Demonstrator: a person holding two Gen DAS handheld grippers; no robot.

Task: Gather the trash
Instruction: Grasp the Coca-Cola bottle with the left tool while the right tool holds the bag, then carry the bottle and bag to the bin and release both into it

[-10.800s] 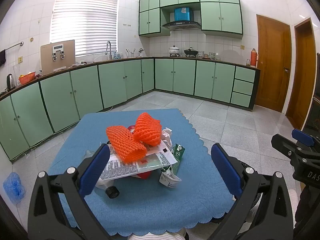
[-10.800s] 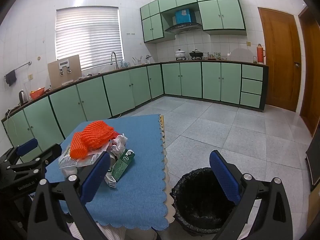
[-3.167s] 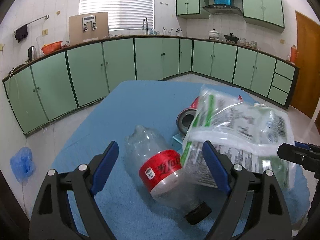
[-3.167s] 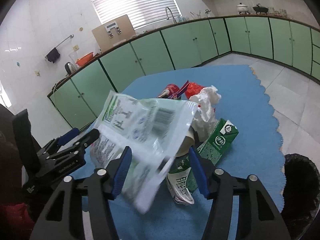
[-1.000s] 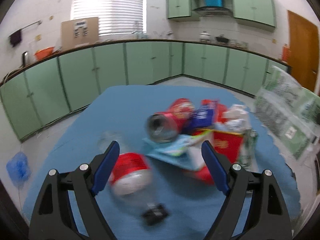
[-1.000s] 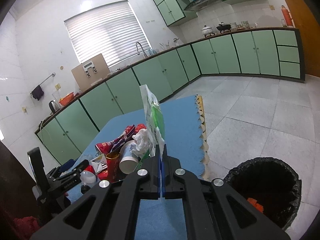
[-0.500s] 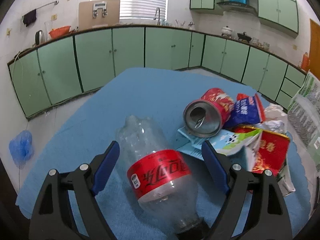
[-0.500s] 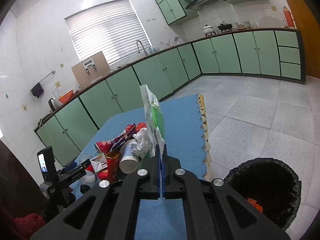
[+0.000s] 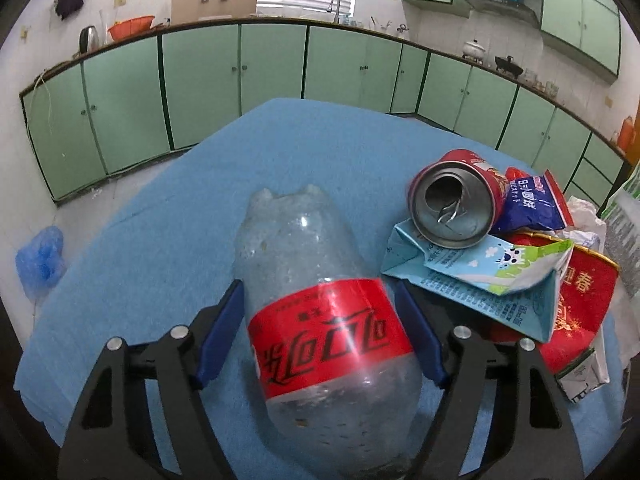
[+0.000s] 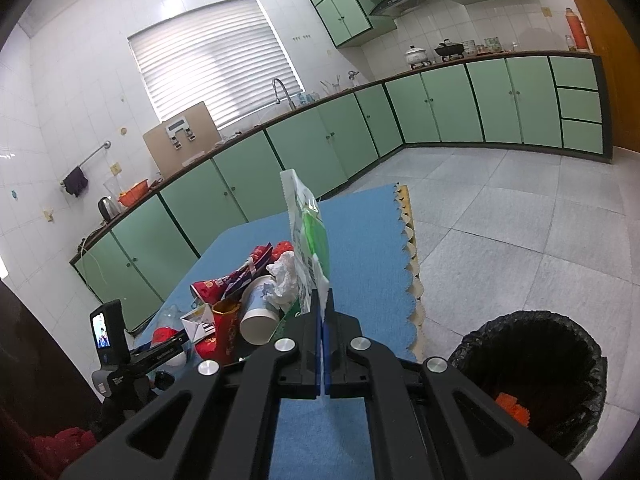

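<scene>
While the right claw (image 10: pixel 322 334) pinches a flat plastic wrapper (image 10: pixel 307 232) edge-on between its closed pads, the left claw (image 9: pixel 320 332) is down on the blue bench (image 9: pixel 168 216) with its blue pads spread either side of a clear cola bottle (image 9: pixel 320 304). That bottle lies on its side, and its long axis runs straight away from the left claw, base far, neck end near and low in that view. The fingers (image 9: pixel 222 332) flank the red label, so the bottle's width sits across the gap. Whether the pads are already touching plastic I cannot quite tell; they look right against it, but not clamped.

Just right of the bottle sits the rest of the heap: a red can (image 9: pixel 456 200) with its opened top facing us, a crushed blue milk carton (image 9: pixel 472 276) under it, a blue snack packet (image 9: pixel 528 204) and a red paper cup (image 9: pixel 580 304).

Over on the right side, the wrapper stands up from the pads, and the black-lined bin (image 10: pixel 532 376) is on the floor off the bench's scalloped edge, to the right of and below that claw, with a scrap of orange already inside. So the right hand is plainly the nearer to the bin; I'd expect a swing rightward and a drop, while the left only needs to squeeze across the label.
</scene>
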